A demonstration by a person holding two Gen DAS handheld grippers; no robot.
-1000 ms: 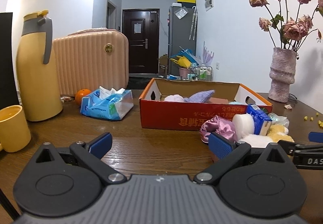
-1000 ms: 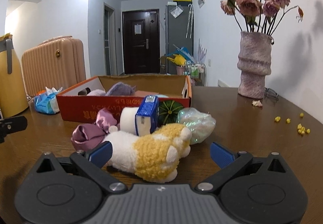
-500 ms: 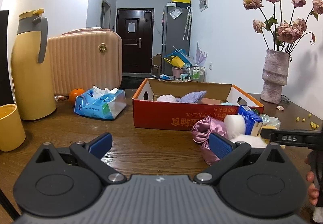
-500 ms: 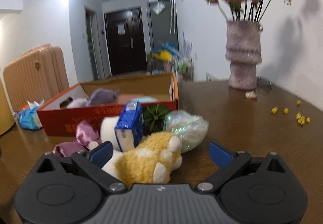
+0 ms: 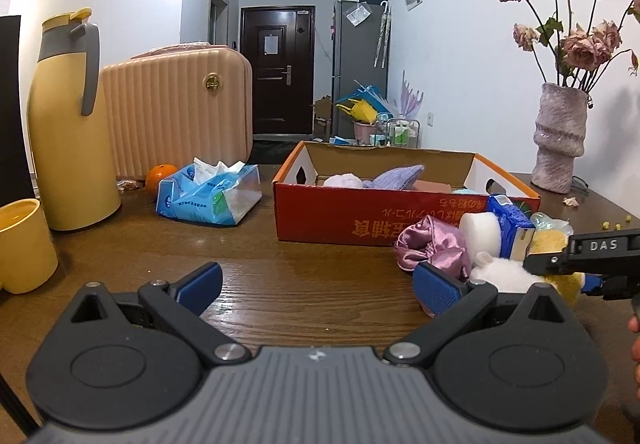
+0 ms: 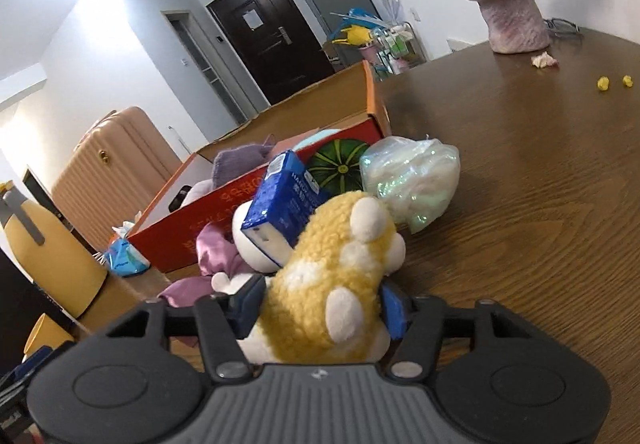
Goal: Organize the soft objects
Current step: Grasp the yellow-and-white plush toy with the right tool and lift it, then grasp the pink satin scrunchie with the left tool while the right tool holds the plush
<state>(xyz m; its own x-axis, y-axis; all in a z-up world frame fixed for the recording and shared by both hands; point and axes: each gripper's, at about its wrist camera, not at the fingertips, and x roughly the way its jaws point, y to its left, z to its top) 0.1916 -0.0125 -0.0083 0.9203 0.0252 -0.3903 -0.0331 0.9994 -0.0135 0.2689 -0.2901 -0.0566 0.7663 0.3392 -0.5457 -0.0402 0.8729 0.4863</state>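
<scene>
Closest to me, my right gripper (image 6: 320,308) has just been closing its jaws, and the blue pads now press on both flanks of the plush toy (image 6: 336,272) — a yellow and white fleecy animal lying on the desk (image 6: 520,203). The whole view is tilted, so the gripper sits rolled to one side. My left gripper (image 5: 318,284) hangs over bare wood with its jaws wide apart and nothing between them.

Just past the plush toy sits the rest of the pile: a blue packet (image 6: 280,203) leaning against a white sponge (image 6: 252,248), a pink satin cloth (image 6: 212,252) to the left, a green striped ball (image 6: 336,165) behind, and a shiny crinkled bag (image 6: 412,179) to the right, touching the toy's head end. All of it lies just beside the front wall of the red box (image 5: 360,211), which already holds a purple cloth (image 5: 396,177) and a pale fluffy ball (image 5: 344,179).

Further left on the desk I see a tissue pack (image 5: 210,195), an orange (image 5: 158,175), a yellow mug (image 5: 24,244) and a tall yellow jug (image 5: 68,123) — with a peach suitcase (image 5: 176,111) behind them. At the far right stands a vase (image 5: 560,139) of dried roses, with yellow crumbs (image 6: 614,83) scattered near it.
</scene>
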